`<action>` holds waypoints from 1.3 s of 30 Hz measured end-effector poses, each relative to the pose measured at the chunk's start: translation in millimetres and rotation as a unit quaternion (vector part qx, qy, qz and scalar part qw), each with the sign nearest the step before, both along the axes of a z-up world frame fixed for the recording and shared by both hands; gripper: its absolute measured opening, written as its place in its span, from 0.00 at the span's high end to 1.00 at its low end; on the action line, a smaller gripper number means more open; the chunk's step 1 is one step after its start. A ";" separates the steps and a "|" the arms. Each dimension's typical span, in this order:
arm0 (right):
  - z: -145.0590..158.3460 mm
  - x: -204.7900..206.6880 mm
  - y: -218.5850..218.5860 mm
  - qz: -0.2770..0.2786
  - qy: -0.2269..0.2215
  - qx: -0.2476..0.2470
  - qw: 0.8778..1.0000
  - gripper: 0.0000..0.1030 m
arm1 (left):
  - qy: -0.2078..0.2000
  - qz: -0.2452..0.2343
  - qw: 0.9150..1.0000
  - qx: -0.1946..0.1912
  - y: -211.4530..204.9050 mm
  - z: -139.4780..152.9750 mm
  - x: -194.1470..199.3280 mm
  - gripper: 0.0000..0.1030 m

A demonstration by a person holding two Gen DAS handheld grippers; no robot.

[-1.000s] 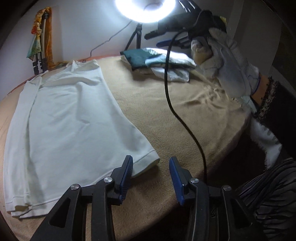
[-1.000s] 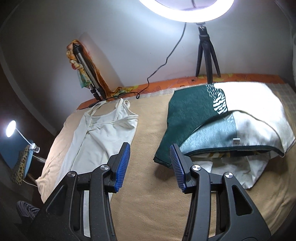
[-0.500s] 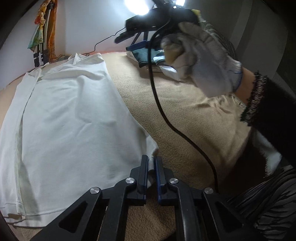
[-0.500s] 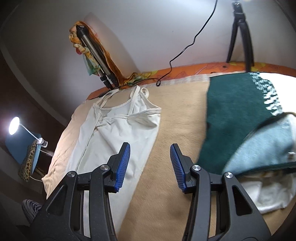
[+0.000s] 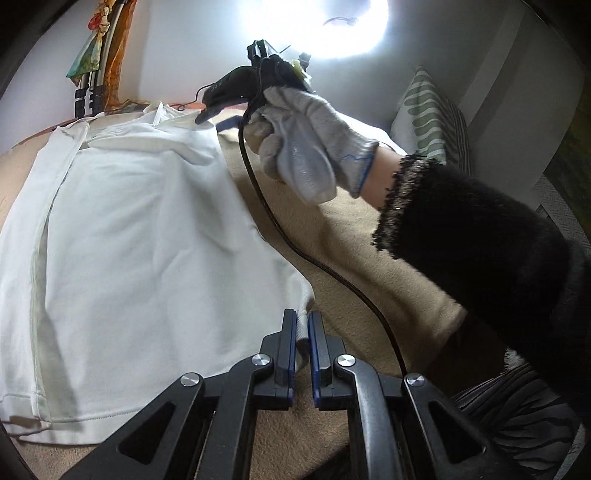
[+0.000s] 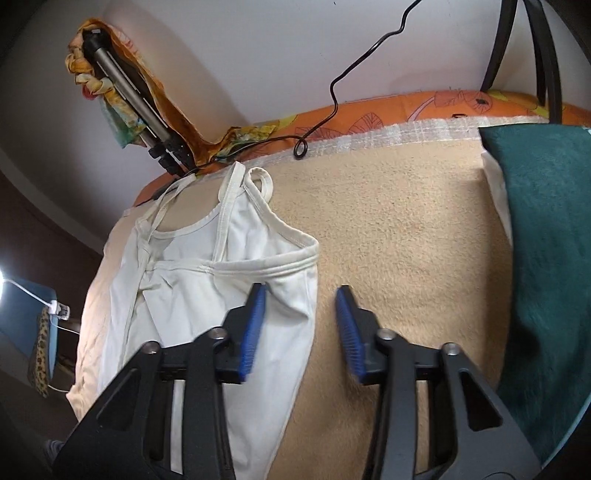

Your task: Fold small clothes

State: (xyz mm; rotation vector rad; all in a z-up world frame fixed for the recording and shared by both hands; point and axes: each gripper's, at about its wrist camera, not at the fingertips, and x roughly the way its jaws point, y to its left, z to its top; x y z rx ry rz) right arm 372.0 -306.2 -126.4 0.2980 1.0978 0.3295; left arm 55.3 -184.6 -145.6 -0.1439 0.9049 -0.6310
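White camisole [image 5: 140,236] laid flat on the tan blanket [image 5: 332,236] of a bed, straps at the far end, hem nearest the left camera. Left tongs [image 5: 303,334] pressed together on the near right hem corner; a sliver of white cloth shows between the blue pads. Right tongs [image 6: 299,321] spread wide and holding nothing, poised over the camisole's right side seam just below the armhole: left pad over fabric, right pad over bare blanket.

Likely faults, as judged from this arrangement. The hem grip takes only the very edge of the cloth, so a pull could slip it free. The right tongs, if closed where they are, might gather blanket along with fabric, or catch one layer only, leaving the fold crooked. The black cable [image 5: 280,229] hanging from the right handle, which a gloved hand [image 5: 306,147] grips, crosses above the camisole's right edge and could snag or drag the cloth.

Surroundings: a green folded garment [image 6: 546,236] well to the right on the blanket; a folded tripod [image 6: 140,110] wrapped in a coloured scarf against the wall beyond the straps; a striped cushion [image 5: 428,118] at far right; a bright ring light [image 5: 317,26] overhead. None lies on the camisole.
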 end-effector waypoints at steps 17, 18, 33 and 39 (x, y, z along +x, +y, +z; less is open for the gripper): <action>5.8 12.1 23.1 -0.007 0.002 -0.115 0.993 0.96 | 0.036 0.011 0.997 -0.060 13.5 -8.3 5.6 0.97; 8.3 12.8 22.8 -0.011 0.002 -0.115 0.993 0.96 | 0.034 0.013 0.997 -0.064 15.7 -6.3 4.7 0.97; 60.1 13.0 76.5 -0.003 -0.014 -0.158 0.987 0.96 | 0.025 0.075 0.991 -0.106 68.7 5.2 -7.4 0.97; 61.8 17.7 116.7 0.019 -0.014 -0.165 0.986 0.96 | 0.022 0.107 0.988 -0.111 97.1 0.7 -15.7 0.97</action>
